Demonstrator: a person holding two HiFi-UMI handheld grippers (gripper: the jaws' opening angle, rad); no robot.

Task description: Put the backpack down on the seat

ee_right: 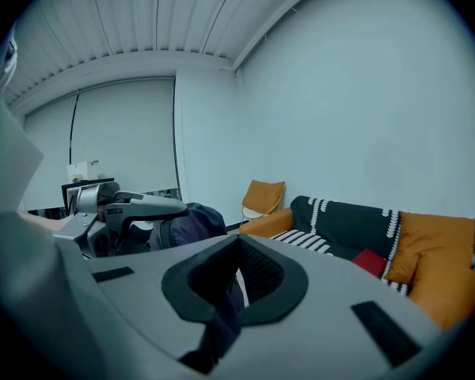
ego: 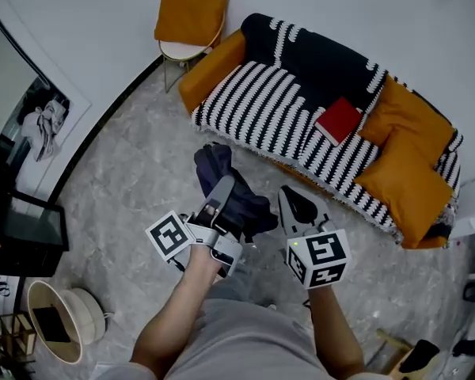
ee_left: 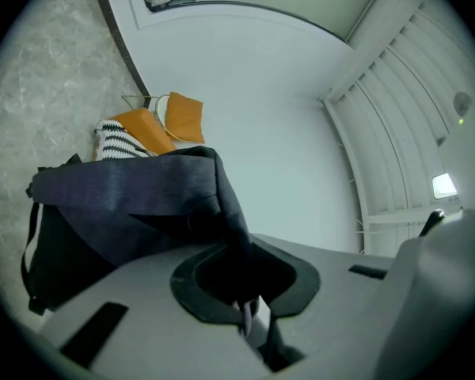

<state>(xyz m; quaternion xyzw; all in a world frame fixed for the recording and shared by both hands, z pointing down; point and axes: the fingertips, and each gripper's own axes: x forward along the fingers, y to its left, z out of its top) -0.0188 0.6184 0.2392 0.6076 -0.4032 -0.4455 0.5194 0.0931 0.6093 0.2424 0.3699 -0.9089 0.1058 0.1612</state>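
A dark navy backpack (ego: 231, 192) hangs above the floor between my two grippers, a short way in front of the sofa. My left gripper (ego: 224, 187) is shut on its upper fabric; in the left gripper view the backpack (ee_left: 127, 204) sags to the left of the gripper (ee_left: 244, 287). My right gripper (ego: 291, 204) is shut on a dark strap of the backpack (ee_right: 220, 311) that runs between its pads (ee_right: 261, 271). The sofa seat (ego: 261, 109) carries a black-and-white striped throw and a red cushion (ego: 338, 120).
Orange cushions (ego: 404, 176) fill the sofa's right end. A chair with an orange cushion (ego: 191, 18) stands left of the sofa by the wall. A framed picture (ego: 43, 121) leans on the left wall, with a dark table (ego: 32, 228) and a round white basket (ego: 59, 323) nearer me.
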